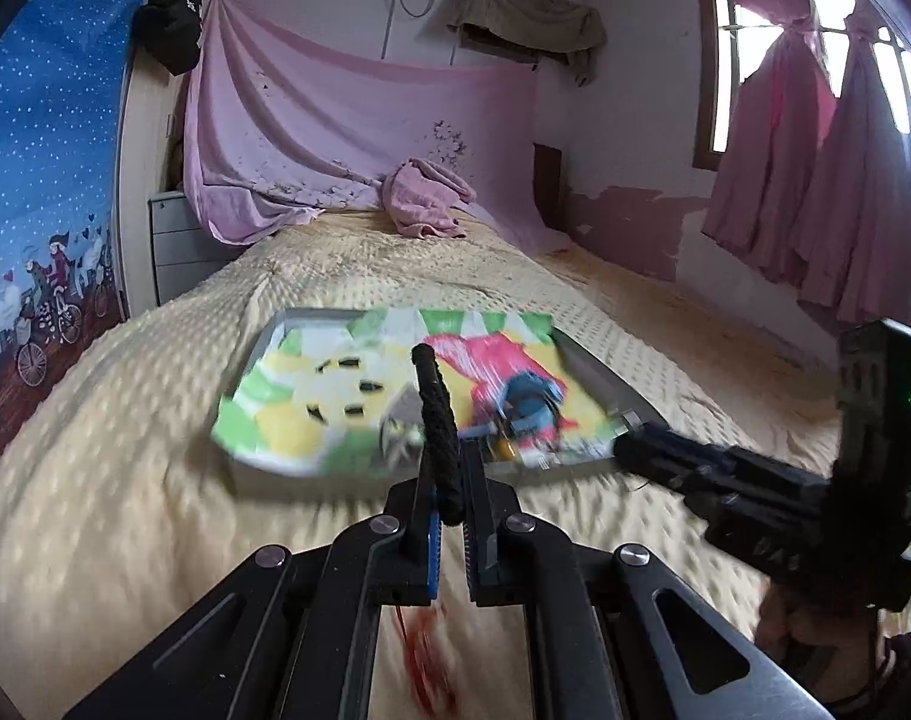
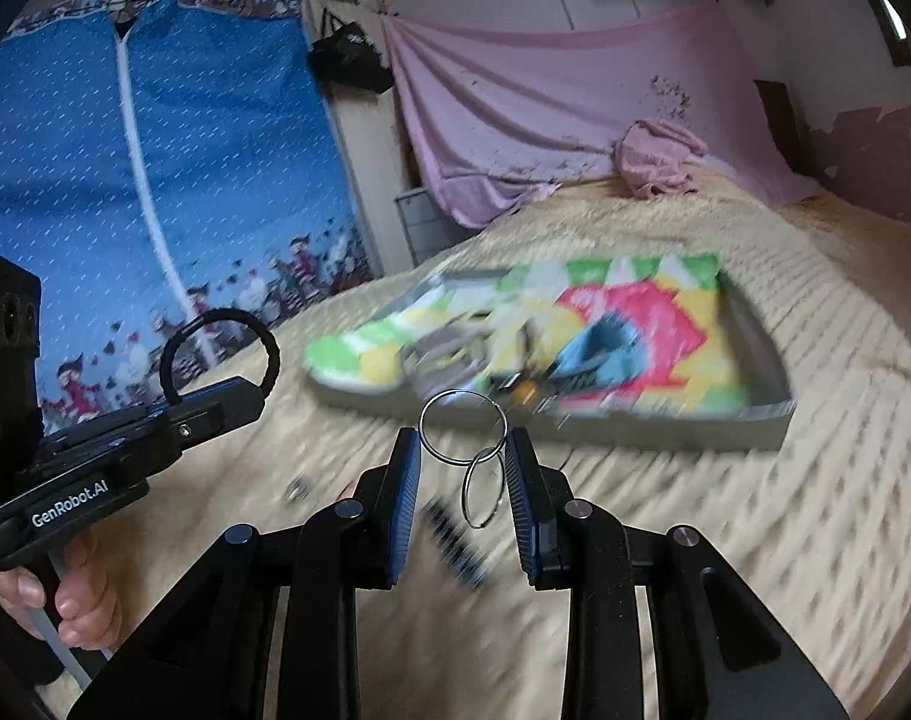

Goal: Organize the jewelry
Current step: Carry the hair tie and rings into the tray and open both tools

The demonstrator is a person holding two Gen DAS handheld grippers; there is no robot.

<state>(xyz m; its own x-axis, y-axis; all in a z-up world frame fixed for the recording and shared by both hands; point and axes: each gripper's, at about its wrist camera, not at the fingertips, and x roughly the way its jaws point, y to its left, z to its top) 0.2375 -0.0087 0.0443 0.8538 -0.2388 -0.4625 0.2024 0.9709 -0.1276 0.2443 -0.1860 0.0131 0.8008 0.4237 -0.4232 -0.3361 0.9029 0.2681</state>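
In the left wrist view we see the left gripper [image 1: 449, 498] with its two fingers drawn nearly together, clamped on a black braided ring [image 1: 436, 432] that stands up edge-on from between the blue pads. Seen from the right wrist view, that same ring shows as a full loop rising above the fingertips. Below the left gripper a blurred red tassel-like thing [image 1: 428, 660] shows against the bedspread; we cannot tell whether it hangs or lies there.

The right gripper [image 2: 462, 450] has its fingers partly apart, and a large silver hoop [image 2: 462, 427] sits squeezed between the two pads, touching both. A second, smaller silver hoop [image 2: 482, 493] is linked through it and hangs down in the gap. Under it a dark ribbed piece [image 2: 455, 540] lies blurred on the bedspread, and a small metallic bit [image 2: 298, 487] lies off to the left.

A hand [image 2: 74, 588] grips the handle of the left gripper at the lower left of this view.

Beyond both grippers a shallow grey tray [image 1: 599, 378] rests on the cream quilted bedspread [image 1: 155, 420], lined with a bright green, yellow and red sheet; the things in it are too blurred to name. At the head of the bed a pink cloth [image 1: 311, 138] hangs on the wall
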